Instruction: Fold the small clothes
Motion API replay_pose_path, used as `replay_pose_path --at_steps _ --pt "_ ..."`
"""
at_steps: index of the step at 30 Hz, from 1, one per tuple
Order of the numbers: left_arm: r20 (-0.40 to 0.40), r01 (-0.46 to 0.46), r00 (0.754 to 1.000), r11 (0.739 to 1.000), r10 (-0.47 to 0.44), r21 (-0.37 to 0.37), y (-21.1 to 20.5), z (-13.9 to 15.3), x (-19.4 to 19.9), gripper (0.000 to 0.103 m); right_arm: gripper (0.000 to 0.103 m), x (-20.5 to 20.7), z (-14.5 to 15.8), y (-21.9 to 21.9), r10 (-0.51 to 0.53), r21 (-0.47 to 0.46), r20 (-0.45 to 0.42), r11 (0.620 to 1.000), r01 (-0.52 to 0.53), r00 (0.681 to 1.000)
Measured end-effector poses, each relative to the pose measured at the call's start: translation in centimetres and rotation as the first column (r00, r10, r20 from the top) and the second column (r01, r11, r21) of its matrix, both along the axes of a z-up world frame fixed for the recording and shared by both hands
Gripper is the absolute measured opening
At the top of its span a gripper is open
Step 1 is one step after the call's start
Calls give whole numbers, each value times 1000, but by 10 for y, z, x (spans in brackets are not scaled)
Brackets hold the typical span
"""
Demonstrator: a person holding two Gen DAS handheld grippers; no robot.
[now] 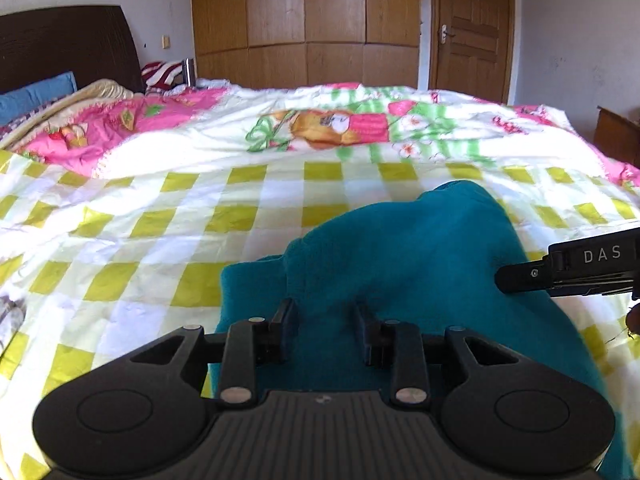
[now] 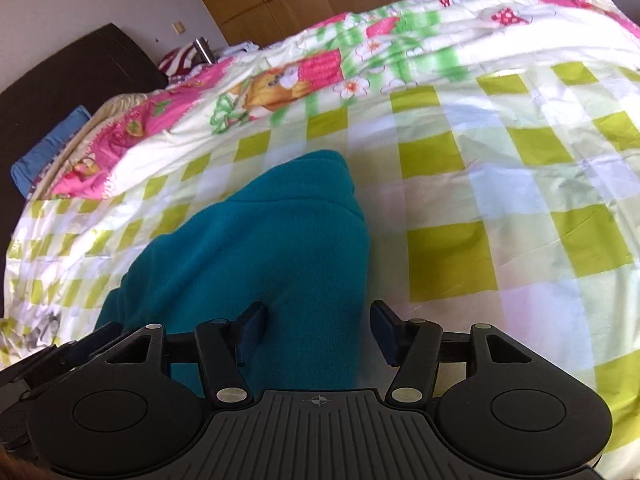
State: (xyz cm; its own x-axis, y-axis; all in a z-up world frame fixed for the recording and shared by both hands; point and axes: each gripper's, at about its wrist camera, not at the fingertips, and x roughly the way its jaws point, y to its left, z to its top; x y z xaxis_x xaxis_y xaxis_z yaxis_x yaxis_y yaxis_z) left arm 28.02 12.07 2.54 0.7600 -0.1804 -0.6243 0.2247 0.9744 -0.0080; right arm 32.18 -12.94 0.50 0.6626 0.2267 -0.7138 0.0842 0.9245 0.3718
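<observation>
Both parted pairs of fingers [image 1: 325,330] [image 2: 318,330] straddle teal fleece [image 1: 400,248], seemingly ungripped.

Bed w/ checked quilt [image 1: 160,208], dark headboard [image 1: 68,44], wood wardrobe [image 1: 304,20], door [image 1: 472,28], white walls [image 1: 576,32]

- Left matte-black plastic two-finger gripper [image 1: 325,320]: ribbed grey base plate, round side housings, silver pivot pins.
- Right matte-black plastic two-finger gripper [image 2: 318,326]: same build, dark-blue finger pads [image 2: 382,322], crosshair mark on base; white "DAS" lettering along its side.
</observation>
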Motion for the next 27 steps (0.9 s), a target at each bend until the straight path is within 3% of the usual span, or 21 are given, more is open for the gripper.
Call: replay_pose_path --at_steps 2,4,6,8,11,15,18,21,24,27 --pt "3 -4 1000 1000 4 0 1 -14 9 47 55 5 -15 -5 -6 51 -12 999 6 1000" --pt "-10 3 1000 1000 -3 -10 2 -12 12 47 55 3 -11 -10 2 62 -23 998 0 1000" --pt "-27 19 999 999 -20 -30 6 0 13 47 54 2 6 -12 5 36 -25 999 -4 1000" --pt "12 43 999 998 -43 -36 8 17 9 47 55 -2 30 -12 2 -24 51 1000 -1 999" --pt "56 26 998 999 -25 -23 8 23 16 47 57 16 35 -2 13 -84 71 996 -7 997" --pt "-65 -22 998 1000 22 -1 9 -9 39 53 57 34 11 6 -21 -91 -30 996 18 999" --pt "-26 -5 1000 1000 6 17 8 11 21 52 57 5 40 -3 -32 -50 39 998 34 999" --pt "27 6 1000 1000 -6 17 18 34 -16 52 59 -49 63 -6 8 -46 104 999 -3 995" --pt "23 5 1000 1000 -5 22 32 35 -54 52 59 -106 58 3 74 -3 71 997 -74 995" --pt "11 1 1000 997 -2 79 38 20 -83 53 59 -146 32 30 149 -45 9 988 -149 989"
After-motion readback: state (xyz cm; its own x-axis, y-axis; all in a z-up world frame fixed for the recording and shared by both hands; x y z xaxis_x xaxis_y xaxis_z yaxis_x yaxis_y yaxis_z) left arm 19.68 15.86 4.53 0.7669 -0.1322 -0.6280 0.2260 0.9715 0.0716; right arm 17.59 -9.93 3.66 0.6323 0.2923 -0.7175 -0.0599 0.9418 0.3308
